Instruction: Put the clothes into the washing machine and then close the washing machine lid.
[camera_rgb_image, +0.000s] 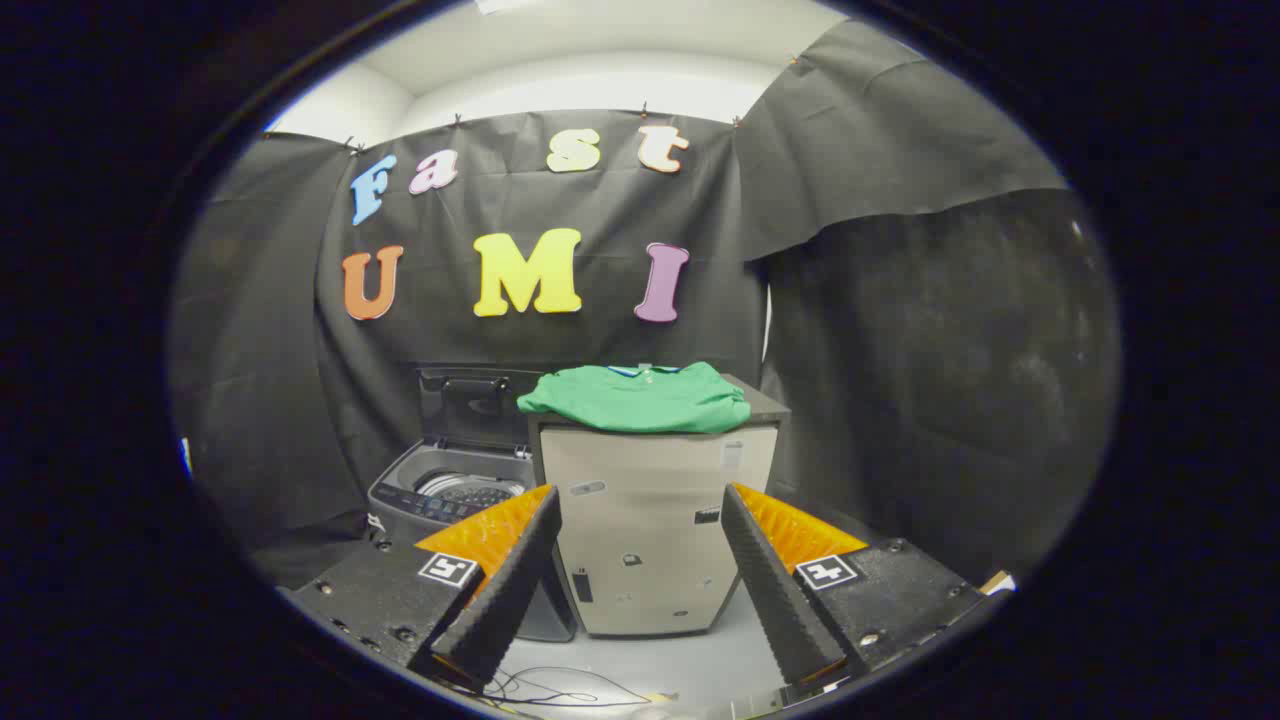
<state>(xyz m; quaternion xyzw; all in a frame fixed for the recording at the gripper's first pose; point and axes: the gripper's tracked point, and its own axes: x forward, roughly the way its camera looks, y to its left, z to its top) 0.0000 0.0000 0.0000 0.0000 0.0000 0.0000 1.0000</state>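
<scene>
Gripper (640, 560) fingers spread wide, released, holding nothing. Beyond them a beige cabinet (655, 530) stands on the floor, seen through the gap between the fingers. Folded green shirt (640, 397) lies on the cabinet's dark top surface, one edge draping over the front. Just left of the cabinet, touching or nearly so: top-loading washing machine (450, 490), lid (470, 400) raised upright, drum visible. Cables (560, 688) on floor near the fingers

Folded green shirt (640, 398) beside open-lidded washing machine (455, 490)
</scene>
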